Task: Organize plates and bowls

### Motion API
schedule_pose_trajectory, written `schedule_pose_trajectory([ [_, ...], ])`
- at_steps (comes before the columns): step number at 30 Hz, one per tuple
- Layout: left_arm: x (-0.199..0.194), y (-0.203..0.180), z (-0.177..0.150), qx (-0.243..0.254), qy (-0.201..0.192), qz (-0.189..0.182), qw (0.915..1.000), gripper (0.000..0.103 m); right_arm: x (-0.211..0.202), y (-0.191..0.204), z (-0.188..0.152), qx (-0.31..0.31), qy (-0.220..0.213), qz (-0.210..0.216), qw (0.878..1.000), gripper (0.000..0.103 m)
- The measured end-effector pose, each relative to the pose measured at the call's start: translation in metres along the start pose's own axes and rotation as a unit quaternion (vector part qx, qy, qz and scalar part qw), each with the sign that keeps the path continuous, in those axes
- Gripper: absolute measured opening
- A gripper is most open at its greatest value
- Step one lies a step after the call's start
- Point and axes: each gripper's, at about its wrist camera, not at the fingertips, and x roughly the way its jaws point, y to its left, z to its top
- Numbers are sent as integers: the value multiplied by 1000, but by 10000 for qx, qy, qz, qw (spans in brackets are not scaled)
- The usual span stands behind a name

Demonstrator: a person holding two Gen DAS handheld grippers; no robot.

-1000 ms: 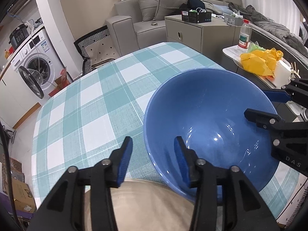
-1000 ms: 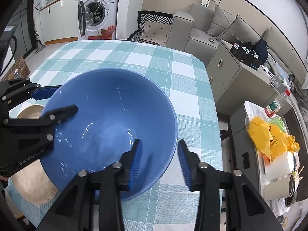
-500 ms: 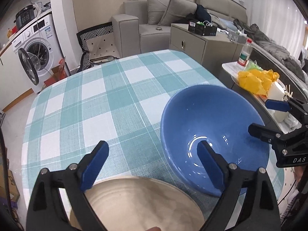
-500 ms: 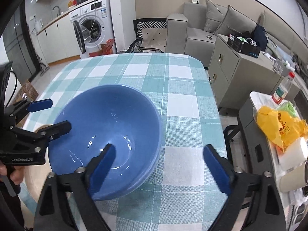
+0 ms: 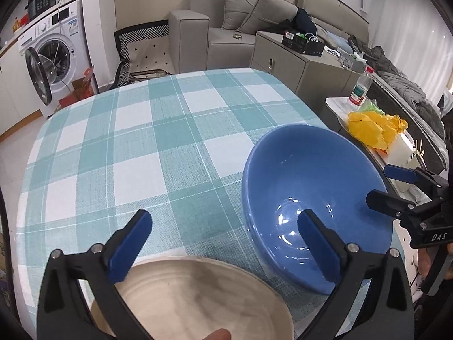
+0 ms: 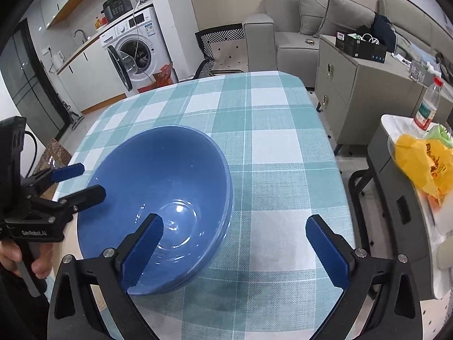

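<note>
The blue bowl [image 5: 314, 195] sits upright on the bench [image 5: 136, 153], which is covered with a teal and white checked cloth. Nothing lies inside it; only glare shows at its bottom. A second rim line shows just below its edge on the right side in the right wrist view, so it may be nested on another bowl, though I cannot tell for sure. Just beside it, at the near edge of the bench, lies a beige plate [image 5: 192, 297], also bare, with faint grey smudges on its surface.

The left gripper [image 5: 223, 243] has just been opening and its fingers now stand wide apart, pressing on nothing. Its right finger [image 5: 317, 252] hangs over the near left part of the bowl's hollow, while its left finger is above the cloth and the far edge of the plate; the bowl's left rim lies between the two.

The right gripper [image 6: 235, 252] has likewise just been opening and is spread wide, holding nothing. Its left finger [image 6: 141, 255] hangs over the bowl's near inside, its right finger over bare cloth to the right, with the bowl's right rim between them.

Off the bench to the right, a small side table [image 6: 393, 130] carries a yellow bag [image 6: 424, 161] and a plastic bottle [image 6: 427, 104].
</note>
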Motion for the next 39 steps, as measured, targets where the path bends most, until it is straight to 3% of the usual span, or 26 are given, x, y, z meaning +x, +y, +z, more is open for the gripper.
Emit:
schedule_pose_trajectory([
  [6, 11, -1, -2, -159, 127, -22, 9998, 103, 16, 4, -1, 182, 169, 389, 9989, 100],
  [7, 11, 0, -1, -180, 117, -34, 9998, 103, 17, 5, -1, 196, 190, 446, 9986, 97],
  [9, 11, 0, -1, -174, 73, -54, 9998, 101, 20, 5, -2, 197, 231, 470, 9984, 77],
  [11, 12, 0, -2, -167, 65, -131, 9998, 98, 23, 2, -3, 293, 260, 490, 9980, 75],
  [14, 14, 1, -3, -262, 92, -328, 9991, 87, 26, -3, -5, 451, 266, 584, 9969, 62],
  [16, 17, 1, -3, -345, 163, -385, 9985, 62, 28, -6, -6, 510, 292, 588, 9965, 59],
  [18, 21, 2, -5, -459, 299, -470, 9974, 51, 28, -5, -8, 507, 297, 604, 9964, 52],
  [19, 23, 2, -6, -502, 336, -505, 9969, 41, 27, -5, -9, 518, 285, 636, 9962, 50],
  [24, 22, -10, -8, -391, 401, -598, 9966, 27, 23, 1, -9, 488, 241, 686, 9962, 29],
  [30, 19, -24, -7, -248, 426, -296, 9983, 24, 18, 12, -11, 364, 176, 338, 9986, 25],
  [39, 14, -29, -4, -190, 365, -234, 9989, 24, 14, 9, -9, 367, 186, 227, 9989, 23],
])
